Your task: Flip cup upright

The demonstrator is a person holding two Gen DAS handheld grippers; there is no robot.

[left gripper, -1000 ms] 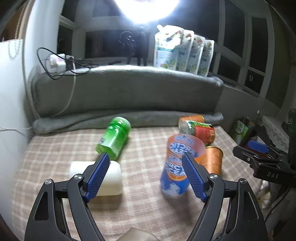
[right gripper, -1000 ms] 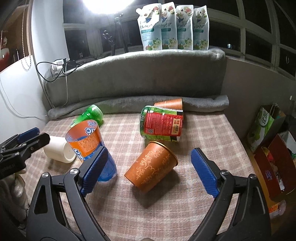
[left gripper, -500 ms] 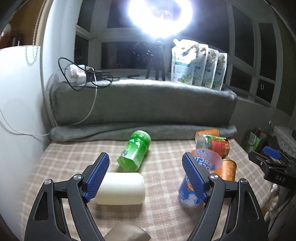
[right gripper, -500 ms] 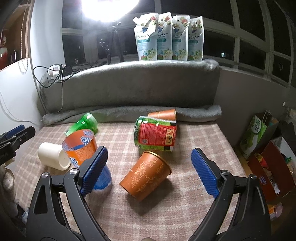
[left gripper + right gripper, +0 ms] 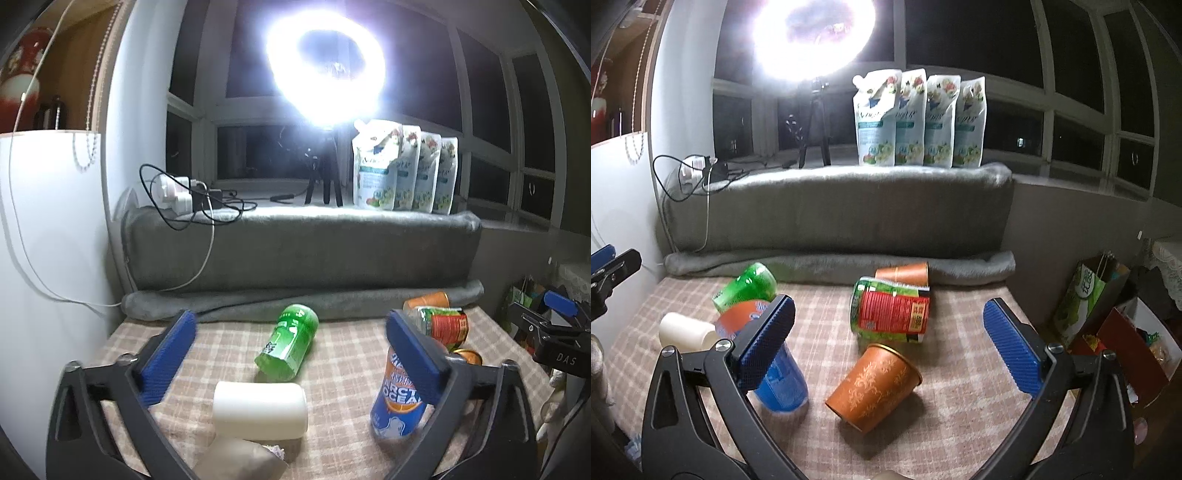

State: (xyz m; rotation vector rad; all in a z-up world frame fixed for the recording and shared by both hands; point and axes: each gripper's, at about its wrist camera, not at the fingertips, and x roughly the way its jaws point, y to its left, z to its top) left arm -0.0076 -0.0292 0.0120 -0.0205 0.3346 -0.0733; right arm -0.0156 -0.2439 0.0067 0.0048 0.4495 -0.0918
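Left wrist view: my left gripper [image 5: 291, 354] has its fingers [image 5: 168, 356] spread wide, nothing between them. The blue-and-orange cup [image 5: 397, 402] stands on its blue base on the checked surface [image 5: 343, 384], leaning a bit, orange rim uppermost. It sits behind and just outside the right-hand finger, which covers part of its upper wall; I can't tell if they touch. The white cup [image 5: 260, 410] lies on its side low in the gap between the fingers, and the green cup [image 5: 288, 343] lies on its side further back, also in the gap. Red/green can [image 5: 441, 325] + an orange cup [image 5: 424, 299] lie by the grey blanket roll [image 5: 303, 301] at the back.

Right wrist view: right gripper [image 5: 892, 343] also has fingers [image 5: 1012, 350] wide apart, gripping nothing. The blue-and-orange cup [image 5: 775, 376] is at the left-hand finger, partly hidden behind it, mostly outside the gap. The patterned brown cup [image 5: 873, 387] lies on its side in the gap, mouth pointing up-right, nearer the left-hand finger than the right. Red/green can [image 5: 892, 312] lies beyond it, w/ the orange cup [image 5: 903, 273] behind against the blanket roll [image 5: 842, 264]. Green cup [image 5: 748, 286] and white cup [image 5: 687, 330] are off to the left. Ring light [image 5: 812, 33] glares up top, pouches [image 5: 918, 120] on the sill.
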